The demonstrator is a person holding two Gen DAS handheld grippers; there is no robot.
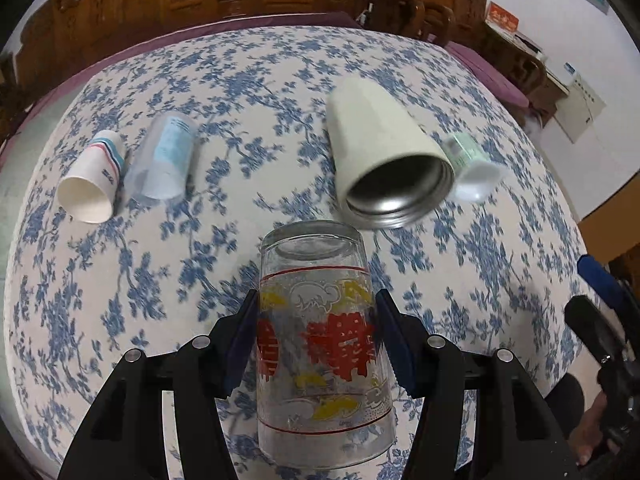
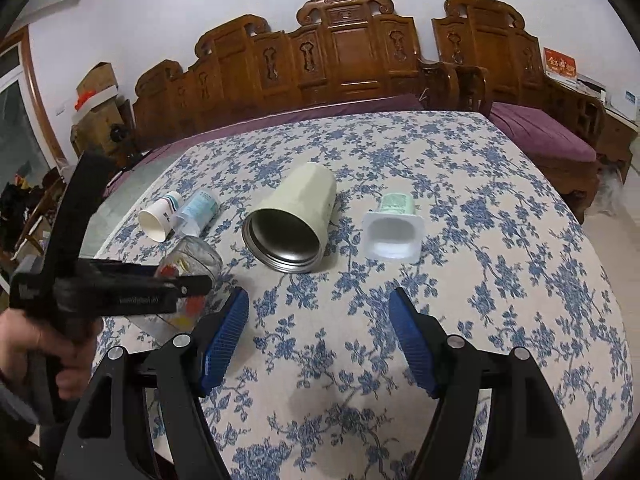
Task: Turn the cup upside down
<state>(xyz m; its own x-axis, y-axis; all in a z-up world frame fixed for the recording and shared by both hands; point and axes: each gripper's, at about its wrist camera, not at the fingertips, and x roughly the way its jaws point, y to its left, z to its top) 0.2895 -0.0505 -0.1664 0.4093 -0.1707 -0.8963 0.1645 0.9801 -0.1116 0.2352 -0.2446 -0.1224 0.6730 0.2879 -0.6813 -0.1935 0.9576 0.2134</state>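
Observation:
A clear glass cup (image 1: pixel 320 344) with red and yellow prints stands upside down, its base up, between the blue pads of my left gripper (image 1: pixel 316 320). The pads sit against its sides, so the gripper is shut on it. The same glass (image 2: pixel 192 276) shows at the left in the right wrist view, partly hidden by the left gripper's black frame. My right gripper (image 2: pixel 318 320) is open and empty above the floral tablecloth (image 2: pixel 480 280).
A cream steel-lined tumbler (image 1: pixel 380 156), a white yogurt pot (image 1: pixel 476 168), a paper cup (image 1: pixel 92 184) and a clear plastic cup (image 1: pixel 164 160) lie on their sides farther back. Carved wooden benches (image 2: pixel 340 60) with purple cushions stand behind the table.

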